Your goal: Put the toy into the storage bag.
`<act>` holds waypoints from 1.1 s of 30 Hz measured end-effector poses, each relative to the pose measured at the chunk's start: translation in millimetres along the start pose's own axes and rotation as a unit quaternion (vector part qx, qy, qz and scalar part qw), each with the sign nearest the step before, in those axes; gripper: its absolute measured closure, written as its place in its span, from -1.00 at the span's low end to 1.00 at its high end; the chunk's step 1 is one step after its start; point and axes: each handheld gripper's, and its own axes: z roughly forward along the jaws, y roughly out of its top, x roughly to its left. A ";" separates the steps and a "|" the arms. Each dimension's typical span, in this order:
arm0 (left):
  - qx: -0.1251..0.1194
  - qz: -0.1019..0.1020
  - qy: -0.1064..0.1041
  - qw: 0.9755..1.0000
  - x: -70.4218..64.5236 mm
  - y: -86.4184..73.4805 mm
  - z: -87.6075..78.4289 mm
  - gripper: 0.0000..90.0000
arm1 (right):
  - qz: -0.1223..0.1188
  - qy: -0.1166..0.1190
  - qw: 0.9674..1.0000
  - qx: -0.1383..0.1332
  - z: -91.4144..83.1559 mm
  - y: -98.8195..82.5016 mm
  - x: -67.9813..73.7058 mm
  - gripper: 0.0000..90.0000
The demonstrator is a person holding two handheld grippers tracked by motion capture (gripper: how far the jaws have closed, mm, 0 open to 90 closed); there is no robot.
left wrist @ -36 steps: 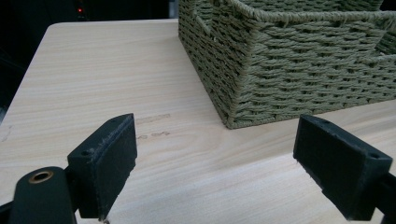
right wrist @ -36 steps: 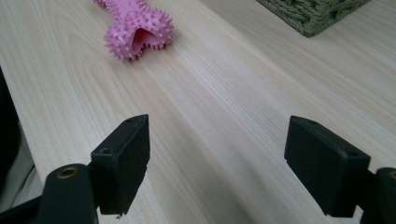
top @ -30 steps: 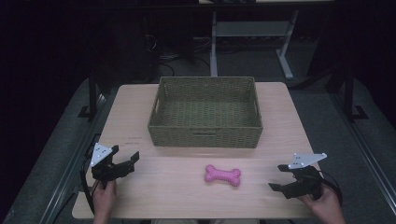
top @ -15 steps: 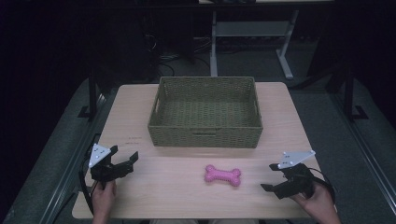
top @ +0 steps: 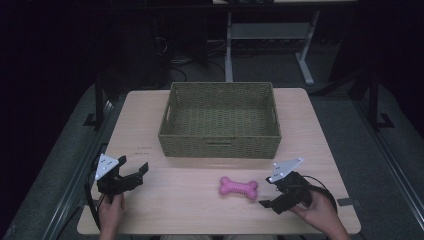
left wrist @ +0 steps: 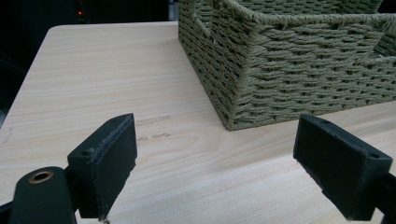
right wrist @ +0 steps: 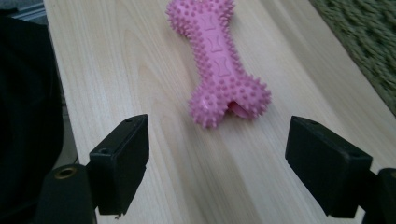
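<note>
Bone (top: 238,187): flat on counter (top: 190,210), in front of basket (top: 220,145), apart from it; near end faces right tool.
Right tool (top: 266,196): released, jaws spread wide, aimed at bone's near end, lined up to straddle it; not touching.
Left tool (top: 140,172): released, idle near left edge, pointing toward basket corner.
Change: right tool nearer the bone than before, lower; left tool unmoved.

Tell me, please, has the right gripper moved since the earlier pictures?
Yes. The right gripper has slid left along the table's near edge, toward the pink bone toy, which has stayed put in front of the basket.
</note>
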 end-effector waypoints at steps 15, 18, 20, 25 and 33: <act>-0.008 -0.005 0.008 1.000 5.5 0.4 -3.3 -0.71 | -0.048 0.027 0.998 0.040 32.9 36.7 -3.0 -0.51; -0.008 -0.005 0.007 1.000 5.6 0.6 -4.2 -0.71 | -0.057 0.031 0.997 0.049 38.1 44.1 -3.7 -0.50; -0.009 -0.004 0.008 1.000 5.6 0.5 -4.6 -0.71 | -0.060 0.036 0.996 0.047 40.5 48.3 -3.7 -0.48; -0.009 -0.004 0.008 1.000 5.7 0.5 -4.9 -0.71 | -0.078 0.039 0.994 0.065 49.1 59.1 -2.1 -0.41; -0.013 -0.006 0.011 1.000 6.2 0.6 -6.0 -0.71 | -0.078 0.046 0.992 0.084 59.4 63.8 -5.9 -0.31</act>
